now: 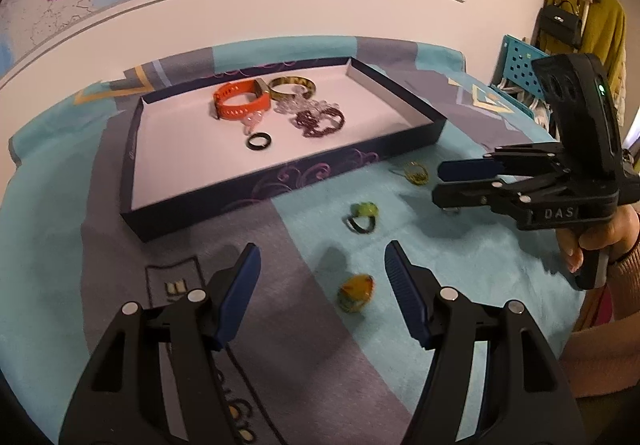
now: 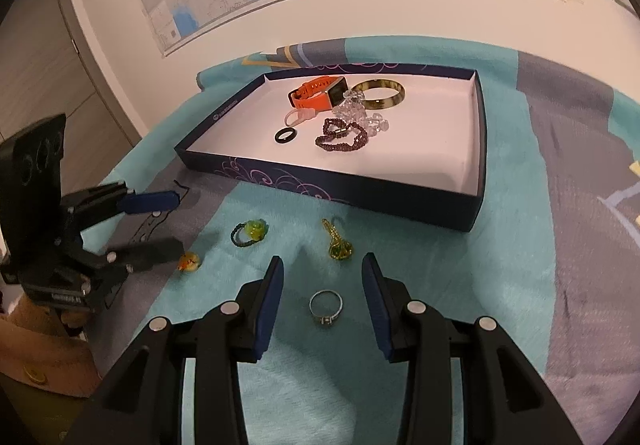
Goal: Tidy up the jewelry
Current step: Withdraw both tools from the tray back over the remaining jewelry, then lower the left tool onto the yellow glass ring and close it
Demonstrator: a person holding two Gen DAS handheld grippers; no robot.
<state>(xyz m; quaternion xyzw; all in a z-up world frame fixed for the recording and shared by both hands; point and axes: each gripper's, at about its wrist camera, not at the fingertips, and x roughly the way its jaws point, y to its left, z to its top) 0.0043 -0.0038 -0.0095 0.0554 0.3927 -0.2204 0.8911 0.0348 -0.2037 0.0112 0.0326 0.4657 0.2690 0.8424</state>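
A dark blue tray (image 1: 280,185) (image 2: 352,193) holds an orange watch (image 1: 238,101) (image 2: 316,93), a mottled bangle (image 2: 380,95), a clear bead bracelet (image 2: 356,113), a dark purple bead bracelet (image 1: 320,121) (image 2: 342,135) and a black ring (image 1: 258,141) (image 2: 286,135). My left gripper (image 1: 323,257) (image 2: 176,223) stands open over an orange-yellow ring (image 1: 356,293) (image 2: 189,263), pads apart from it. My right gripper (image 2: 322,265) (image 1: 440,183) is open, with a silver ring (image 2: 326,307) lying on the cloth between its fingers, untouched.
A green ring (image 1: 362,217) (image 2: 250,233) and a gold-green trinket (image 1: 416,173) (image 2: 338,245) lie on the teal and grey cloth (image 2: 520,245) in front of the tray. A map hangs on the wall behind. A person's hand (image 1: 600,241) holds the right gripper's handle.
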